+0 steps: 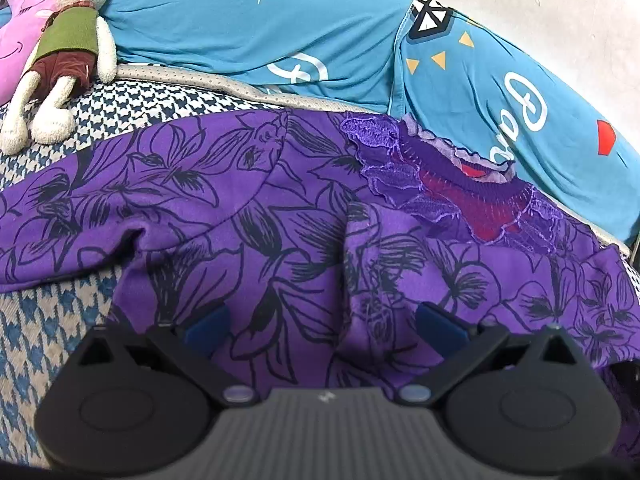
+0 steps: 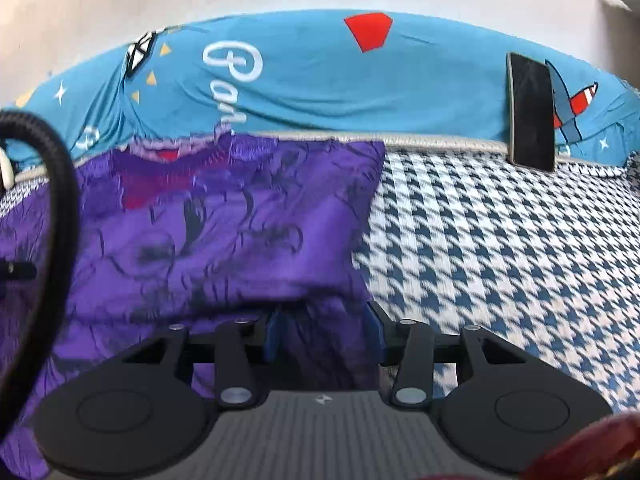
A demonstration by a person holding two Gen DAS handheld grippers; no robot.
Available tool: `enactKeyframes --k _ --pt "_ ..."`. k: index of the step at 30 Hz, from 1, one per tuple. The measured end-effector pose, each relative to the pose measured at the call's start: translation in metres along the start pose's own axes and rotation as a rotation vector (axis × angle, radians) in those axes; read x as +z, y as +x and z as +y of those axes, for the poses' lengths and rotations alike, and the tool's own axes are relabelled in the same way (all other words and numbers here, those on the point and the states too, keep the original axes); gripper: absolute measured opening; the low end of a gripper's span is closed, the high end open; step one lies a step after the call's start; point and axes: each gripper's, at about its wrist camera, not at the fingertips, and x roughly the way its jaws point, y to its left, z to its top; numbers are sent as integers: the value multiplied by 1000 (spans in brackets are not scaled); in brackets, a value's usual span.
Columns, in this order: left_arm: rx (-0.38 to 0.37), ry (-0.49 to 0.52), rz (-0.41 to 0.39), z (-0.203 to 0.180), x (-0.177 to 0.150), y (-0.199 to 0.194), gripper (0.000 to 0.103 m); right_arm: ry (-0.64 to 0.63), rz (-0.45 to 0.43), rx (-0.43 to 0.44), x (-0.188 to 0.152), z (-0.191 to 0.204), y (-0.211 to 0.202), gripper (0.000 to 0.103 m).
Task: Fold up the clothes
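A purple garment [image 1: 280,216] with black flower print lies spread on the houndstooth bed cover [image 1: 48,320]. Its lace neckline [image 1: 452,176] with red lining points toward the pillows. My left gripper [image 1: 324,326] is open wide low over the garment's body, both blue pads [image 1: 208,328] above the cloth. In the right wrist view the same garment [image 2: 224,224] is blurred. My right gripper [image 2: 324,334] stands open at its right edge. A fold of purple cloth lies between the blue pads [image 2: 274,334], which are apart.
Long blue printed pillows [image 1: 248,32] [image 2: 360,92] line the wall behind the bed. A plush rabbit [image 1: 68,48] and a pink plush [image 1: 16,40] lie at the back left. A dark phone [image 2: 530,112] leans on the pillow. A black cable [image 2: 60,200] loops at the left. Bare houndstooth cover [image 2: 500,248] extends right.
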Motion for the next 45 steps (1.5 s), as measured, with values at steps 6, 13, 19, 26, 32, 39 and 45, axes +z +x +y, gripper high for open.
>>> enactKeyframes --k 6,13,19,26,32,39,45 --pt "11 14 0 -1 0 2 103 108 0 -191 1 -13 5 43" --pt "41 53 -1 -6 -2 4 103 262 54 -201 -8 -37 -5 49" --pt "53 33 -14 0 -1 0 103 277 55 -218 -9 -36 -24 51" --pt "126 -30 -43 18 7 -8 103 194 -111 -75 2 -7 -42 52" --pt "113 -87 -21 33 10 -10 103 144 -95 59 5 22 -28 52" --pt "116 -91 -21 40 11 -16 103 130 -18 53 3 33 2 53" --pt "133 -118 -26 54 13 -25 103 93 69 6 -7 39 20 57"
